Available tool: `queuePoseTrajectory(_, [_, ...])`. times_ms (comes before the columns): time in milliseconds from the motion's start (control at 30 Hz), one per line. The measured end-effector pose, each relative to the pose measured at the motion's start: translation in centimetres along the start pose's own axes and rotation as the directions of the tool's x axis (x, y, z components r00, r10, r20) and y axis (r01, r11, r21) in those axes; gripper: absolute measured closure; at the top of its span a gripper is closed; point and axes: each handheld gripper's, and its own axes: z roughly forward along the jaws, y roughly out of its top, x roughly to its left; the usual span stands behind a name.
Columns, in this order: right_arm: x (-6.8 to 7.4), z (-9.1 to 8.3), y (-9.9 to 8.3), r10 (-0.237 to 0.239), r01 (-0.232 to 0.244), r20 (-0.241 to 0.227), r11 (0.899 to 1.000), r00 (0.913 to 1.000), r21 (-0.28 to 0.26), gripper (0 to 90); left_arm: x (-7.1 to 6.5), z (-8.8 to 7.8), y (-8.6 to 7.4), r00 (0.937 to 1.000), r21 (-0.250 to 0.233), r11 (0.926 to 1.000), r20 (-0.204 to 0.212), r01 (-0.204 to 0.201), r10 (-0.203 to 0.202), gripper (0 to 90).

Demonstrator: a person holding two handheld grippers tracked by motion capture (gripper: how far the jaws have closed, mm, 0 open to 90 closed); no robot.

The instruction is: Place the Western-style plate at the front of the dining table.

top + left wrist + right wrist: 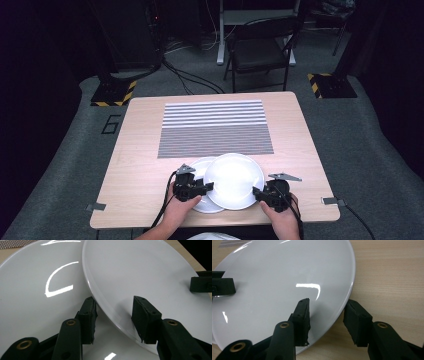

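Both tongs, left [206, 186] & right [258, 192], straddle opposite rims of the upper white plate [234, 179], pinching w/ slight gaps, plate overlapping lower plate [200, 167] at table [140, 150] front; lift/stacking prob. unfinished.

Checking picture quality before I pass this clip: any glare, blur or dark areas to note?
High view: the upper plate is blown out white under the lamp, and the room behind the table is very dark. Left gripper view: curved glare streaks on the lower plate. Right gripper view: a small highlight on the plate, wood grain sharp.
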Motion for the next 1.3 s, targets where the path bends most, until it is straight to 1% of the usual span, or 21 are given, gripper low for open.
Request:
queuePoseTrajectory(133, [-0.09, -0.26, 0.15, 0.013, -0.013, -0.006, 1.000, 0.9999, -0.001, 60.3, 0.33, -0.06, 0.04, 0.9999, 0.000, 1.0000, -0.009, 0.006, -0.006, 57.0])
queuePoseTrajectory(200, [-0.27, -0.39, 0.21, 0.015, -0.015, -0.005, 1.000, 0.9999, -0.006, 62.1, 0.36, -0.13, 0.06, 0.9999, -0.005, 0.9999, -0.002, 0.015, -0.015, 58.2])
queuePoseTrajectory(267, [-0.39, -0.28, 0.18, 0.030, -0.030, -0.005, 1.000, 0.9995, 0.001, 61.9, 0.28, -0.20, 0.08, 0.9999, -0.014, 0.9998, -0.002, 0.010, -0.010, 59.2])
queuePoseTrajectory(367, [-0.51, -0.24, 0.17, 0.029, -0.029, -0.009, 1.000, 0.9995, 0.005, 61.9, 0.29, -0.22, 0.11, 0.9999, -0.016, 0.9998, 0.000, 0.014, -0.014, 59.6])
queuePoseTrajectory(433, [-0.44, -0.22, 0.17, 0.028, -0.028, -0.003, 1.000, 0.9996, 0.002, 61.8, 0.20, -0.20, 0.12, 0.9999, -0.017, 0.9998, -0.006, 0.014, -0.014, 59.6])
queuePoseTrajectory(600, [-0.32, -0.19, 0.11, 0.031, -0.031, 0.003, 1.000, 0.9995, -0.003, 61.6, 0.18, -0.20, 0.11, 0.9997, -0.012, 0.9996, -0.006, 0.024, -0.024, 59.7])
queuePoseTrajectory(700, [-0.31, -0.17, 0.10, 0.031, -0.031, 0.005, 1.000, 0.9995, -0.006, 61.7, 0.17, -0.22, 0.14, 0.9998, -0.012, 0.9997, -0.009, 0.020, -0.020, 59.6])
queuePoseTrajectory(733, [-0.19, -0.19, 0.12, 0.043, -0.043, 0.005, 0.999, 0.9991, -0.004, 61.9, 0.08, -0.28, 0.19, 0.9997, -0.014, 0.9996, -0.009, 0.023, -0.023, 59.7])
queuePoseTrajectory(867, [-0.07, -0.22, 0.14, 0.034, -0.034, 0.007, 0.999, 0.9994, -0.011, 62.3, 0.01, -0.41, 0.28, 0.9998, -0.025, 0.9995, -0.013, 0.018, -0.018, 60.4])
queuePoseTrajectory(933, [0.05, -0.23, 0.16, 0.034, -0.033, 0.007, 0.999, 0.9994, -0.013, 62.2, 0.00, -0.51, 0.37, 0.9997, -0.027, 0.9995, -0.018, 0.013, -0.014, 60.6])
queuePoseTrajectory(967, [0.14, -0.20, 0.23, 0.037, -0.037, 0.004, 0.999, 0.9993, -0.014, 62.2, 0.06, -0.54, 0.45, 0.9997, -0.034, 0.9993, -0.018, 0.017, -0.018, 60.7])
queuePoseTrajectory(1300, [0.42, 0.05, 0.54, 0.058, -0.058, -0.009, 0.998, 0.9983, -0.013, 62.0, 0.19, -0.90, 0.87, 0.9992, -0.047, 0.9985, -0.025, 0.029, -0.031, 60.6])
